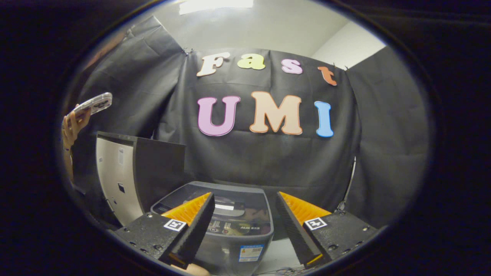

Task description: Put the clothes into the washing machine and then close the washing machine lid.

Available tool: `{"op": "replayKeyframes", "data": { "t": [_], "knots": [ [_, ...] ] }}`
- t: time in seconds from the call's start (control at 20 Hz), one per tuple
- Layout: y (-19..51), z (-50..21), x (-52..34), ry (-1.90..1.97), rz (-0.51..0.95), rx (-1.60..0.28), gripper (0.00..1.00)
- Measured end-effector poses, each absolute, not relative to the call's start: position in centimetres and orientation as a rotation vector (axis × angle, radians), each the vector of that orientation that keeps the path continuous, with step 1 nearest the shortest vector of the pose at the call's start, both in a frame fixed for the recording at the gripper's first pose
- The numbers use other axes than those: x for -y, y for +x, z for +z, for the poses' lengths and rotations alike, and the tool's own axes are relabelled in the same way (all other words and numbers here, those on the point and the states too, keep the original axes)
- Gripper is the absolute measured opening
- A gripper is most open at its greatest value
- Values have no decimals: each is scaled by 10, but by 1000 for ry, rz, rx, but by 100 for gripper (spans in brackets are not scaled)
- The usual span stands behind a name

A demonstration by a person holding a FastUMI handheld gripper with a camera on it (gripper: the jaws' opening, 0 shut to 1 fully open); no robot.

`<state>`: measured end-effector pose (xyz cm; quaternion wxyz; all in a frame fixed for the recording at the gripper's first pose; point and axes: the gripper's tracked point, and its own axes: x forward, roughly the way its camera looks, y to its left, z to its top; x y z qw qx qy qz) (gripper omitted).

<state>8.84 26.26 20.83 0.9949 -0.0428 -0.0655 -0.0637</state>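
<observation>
Gripper view: the gripper (243,214) holds its fingers spread apart on nothing, the grey top-loading plastic washing machine (230,226) standing between and just beyond them, beside a dark cabinet (153,172), while a hand (73,126) holds a clear-cased phone (94,103).

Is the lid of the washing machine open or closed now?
Closed, it seems: the lid lies flat on the washing machine, seen beyond the open, empty claw.

One washing machine (226,222), one cabinet (134,172), one hand (73,126)
</observation>
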Motion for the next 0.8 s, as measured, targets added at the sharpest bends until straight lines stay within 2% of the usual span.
{"op": "replayKeyframes", "data": {
  "t": [0.45, 0.8],
  "knots": [
    [34, 141, -255, -6, -141, 88, 97],
    [22, 114, -259, -24, -137, 70, 96]
  ]
}}
